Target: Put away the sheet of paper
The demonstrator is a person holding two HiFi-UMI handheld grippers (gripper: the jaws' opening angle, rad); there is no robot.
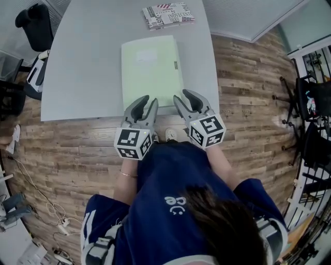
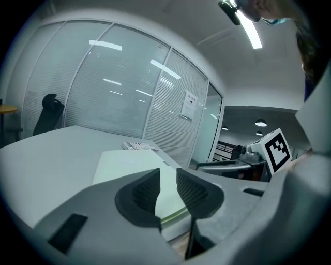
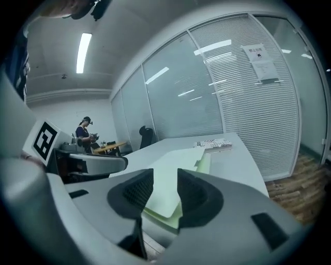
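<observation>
A pale green folder (image 1: 151, 72) lies flat on the grey table (image 1: 83, 67), reaching the table's near edge. In the right gripper view a pale sheet of paper (image 3: 178, 160) rests on top of the folder (image 3: 204, 165). My left gripper (image 1: 149, 101) hovers at the folder's near left corner and my right gripper (image 1: 182, 96) at its near right corner. Both stand open by a narrow gap with nothing between the pads. Through the left gripper (image 2: 168, 178) and the right gripper (image 3: 165, 178) I see the folder (image 2: 129, 163) just beyond the fingertips.
A printed booklet (image 1: 168, 14) lies at the table's far edge beyond the folder. A black office chair (image 1: 33, 26) stands at the far left. Glass walls with blinds close the room. Cables (image 1: 51, 217) lie on the wooden floor. A person (image 3: 85, 132) stands far off.
</observation>
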